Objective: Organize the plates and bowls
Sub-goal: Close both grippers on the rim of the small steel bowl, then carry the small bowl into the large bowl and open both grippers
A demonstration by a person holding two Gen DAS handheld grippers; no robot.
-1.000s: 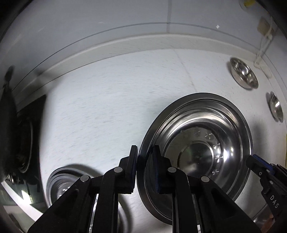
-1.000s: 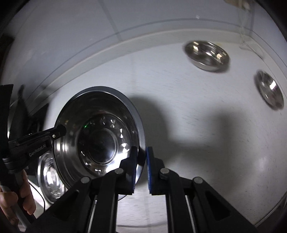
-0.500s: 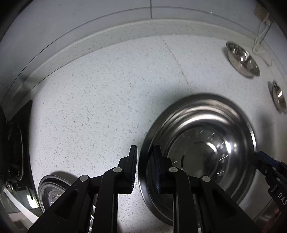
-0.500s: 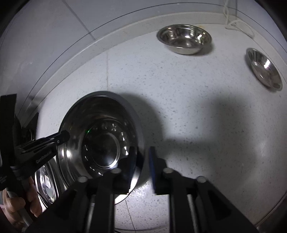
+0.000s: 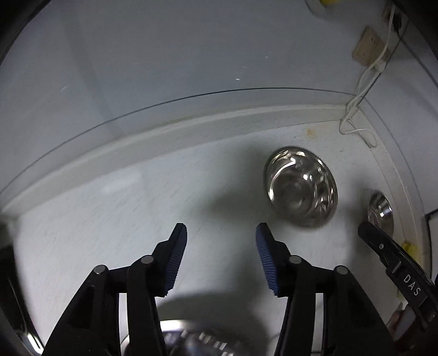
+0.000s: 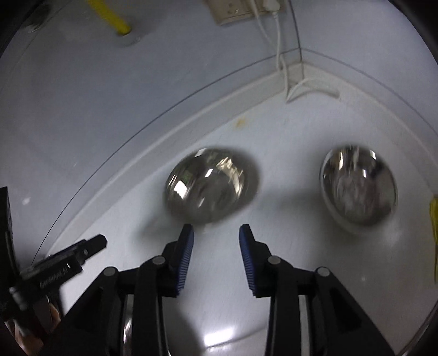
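Note:
My left gripper (image 5: 221,232) is open and empty above the white counter. The large steel plate (image 5: 191,339) lies below it at the bottom edge, partly hidden by the fingers. A steel bowl (image 5: 301,187) sits ahead to the right, and a second bowl (image 5: 380,210) lies further right. My right gripper (image 6: 216,232) is open and empty, just short of the near bowl (image 6: 210,186). The other bowl (image 6: 358,186) sits to its right. The right gripper's tip shows in the left wrist view (image 5: 383,249); the left gripper's tip shows in the right wrist view (image 6: 82,249).
A raised white backsplash (image 5: 191,128) and the wall bound the counter at the back. A wall socket (image 6: 235,11) with white cables (image 6: 282,54) sits in the back right corner. A yellow pipe (image 6: 109,16) runs down the wall.
Both grippers have let go of the large plate and opened. They have moved forward and right toward the two bowls, leaving the plate on the counter behind.

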